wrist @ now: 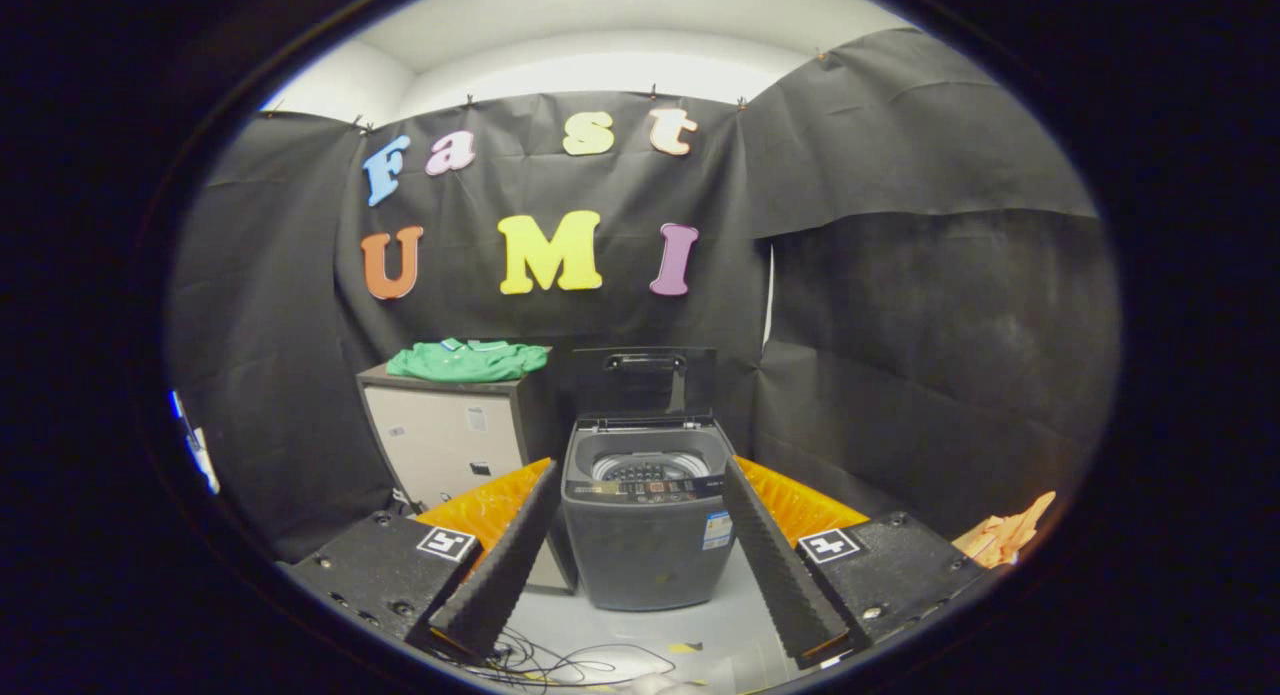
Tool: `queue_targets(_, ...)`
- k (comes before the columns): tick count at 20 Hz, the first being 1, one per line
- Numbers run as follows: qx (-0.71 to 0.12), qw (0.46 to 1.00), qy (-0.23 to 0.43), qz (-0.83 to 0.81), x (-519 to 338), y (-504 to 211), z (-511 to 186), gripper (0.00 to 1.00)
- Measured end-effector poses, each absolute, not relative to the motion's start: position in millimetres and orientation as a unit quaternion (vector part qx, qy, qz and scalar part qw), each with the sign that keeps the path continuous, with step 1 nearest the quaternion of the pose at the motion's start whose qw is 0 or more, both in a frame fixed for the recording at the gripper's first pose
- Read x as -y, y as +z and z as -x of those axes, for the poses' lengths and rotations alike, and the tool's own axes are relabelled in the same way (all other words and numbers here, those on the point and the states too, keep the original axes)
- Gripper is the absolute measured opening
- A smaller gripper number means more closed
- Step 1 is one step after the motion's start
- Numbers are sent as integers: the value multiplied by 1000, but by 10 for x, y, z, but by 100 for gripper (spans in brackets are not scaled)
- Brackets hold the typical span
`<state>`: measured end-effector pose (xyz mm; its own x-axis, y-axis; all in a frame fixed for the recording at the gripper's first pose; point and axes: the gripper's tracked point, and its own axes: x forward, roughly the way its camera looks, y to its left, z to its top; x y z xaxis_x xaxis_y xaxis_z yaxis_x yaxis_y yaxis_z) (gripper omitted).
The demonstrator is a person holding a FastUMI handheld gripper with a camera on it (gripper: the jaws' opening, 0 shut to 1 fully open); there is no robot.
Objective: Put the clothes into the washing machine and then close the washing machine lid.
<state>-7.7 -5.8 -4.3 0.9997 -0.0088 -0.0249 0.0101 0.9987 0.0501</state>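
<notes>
Flanking washing machine, spread empty tongs; green clothes atop cabinet.

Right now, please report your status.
Fingers open, holding nothing. Green clothes on cabinet, beside washing machine; lid up. Cables on floor below fingers.

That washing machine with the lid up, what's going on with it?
A person is holding a gripper aimed at the washing machine. Its fingers are spread wide and hold nothing. The washer's lid stands open, and its drum looks empty from here. A green shirt lies on the cabinet beside the washer, untouched. So the laundry job has yet to start: the shirt must go in, then the lid comes down.
</notes>
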Motion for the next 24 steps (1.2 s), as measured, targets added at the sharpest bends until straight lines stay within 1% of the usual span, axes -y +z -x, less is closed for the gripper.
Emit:
queue_targets(7, -4, 1000, -10, -29, 87, 248, -188, 100)
queue_targets(11, -3, 999, -9, -42, 58, 518, -531, 100)
queue_targets(16, -3, 999, 0, -48, -42, 888, -1152, 100)
queue_targets(24, -15, 997, 45, -62, -617, 1433, -2422, 100)
